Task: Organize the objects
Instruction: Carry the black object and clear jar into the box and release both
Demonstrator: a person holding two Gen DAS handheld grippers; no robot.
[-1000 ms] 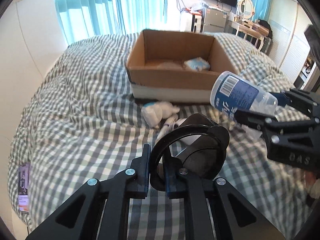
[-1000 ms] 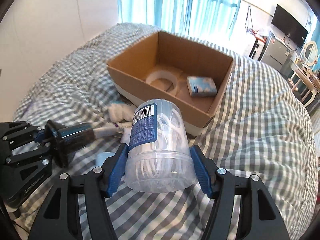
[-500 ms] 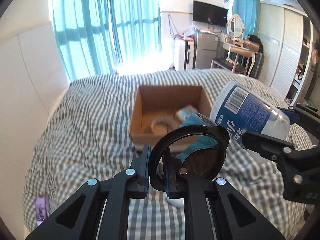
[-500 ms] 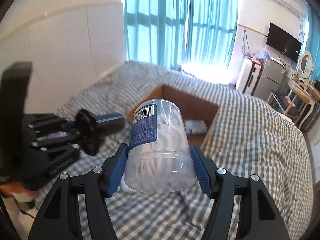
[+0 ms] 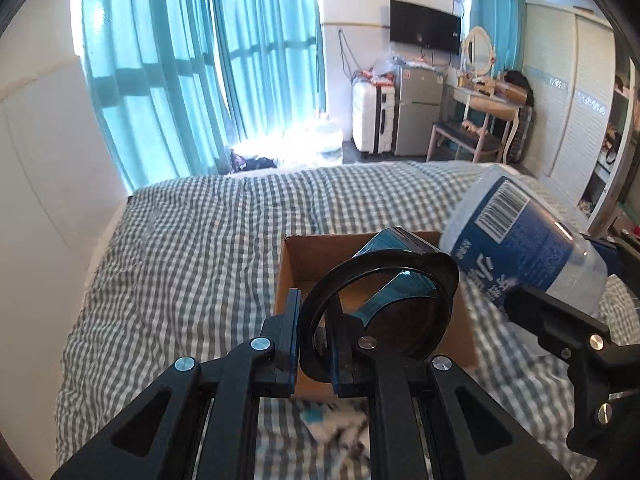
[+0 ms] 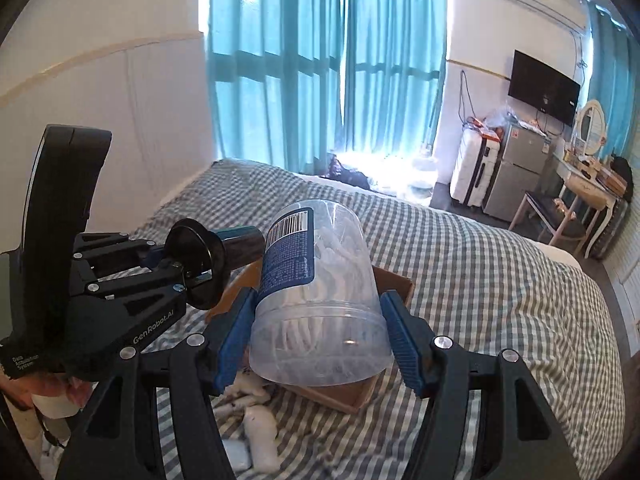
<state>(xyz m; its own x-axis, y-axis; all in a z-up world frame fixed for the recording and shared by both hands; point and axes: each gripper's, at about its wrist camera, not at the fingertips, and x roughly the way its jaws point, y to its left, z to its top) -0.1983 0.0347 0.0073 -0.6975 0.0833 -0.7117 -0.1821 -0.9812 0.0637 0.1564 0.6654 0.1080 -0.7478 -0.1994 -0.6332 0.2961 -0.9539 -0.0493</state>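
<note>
Left gripper (image 5: pixel 314 344): matte black plastic arms, blue pads clenched on the thin rim of a black round object (image 5: pixel 380 308), a glossy hoop-shaped flange with a short dark teal-tinted cylinder behind it (exact item unclear). Held aloft over the cardboard box (image 5: pixel 290 276).

Right gripper (image 6: pixel 318 332): ribbed blue pads grasping a clear plastic jar (image 6: pixel 320 292) at both sides. Smooth, cylindrical, translucent; packed with thin white pieces, wrapped by a dark blue label with a white barcode. Tilted, flat base toward the camera, raised above the box's near corner. Seen from the left wrist too, at the right edge, jar (image 5: pixel 520 240) angled with the barcode uppermost.

Cardboard box: plain brown corrugated walls, open top, set on the bed (image 5: pixel 192 248) below both held items. Interior mostly hidden behind them.

Bed cover: soft grey-and-white gingham, rumpled into shallow folds. Crumpled white soft items (image 6: pixel 260 432) lying on it just in front of the box, blurred.

Behind: sheer teal curtains (image 6: pixel 328 64), pleated, backlit by the window.
</note>
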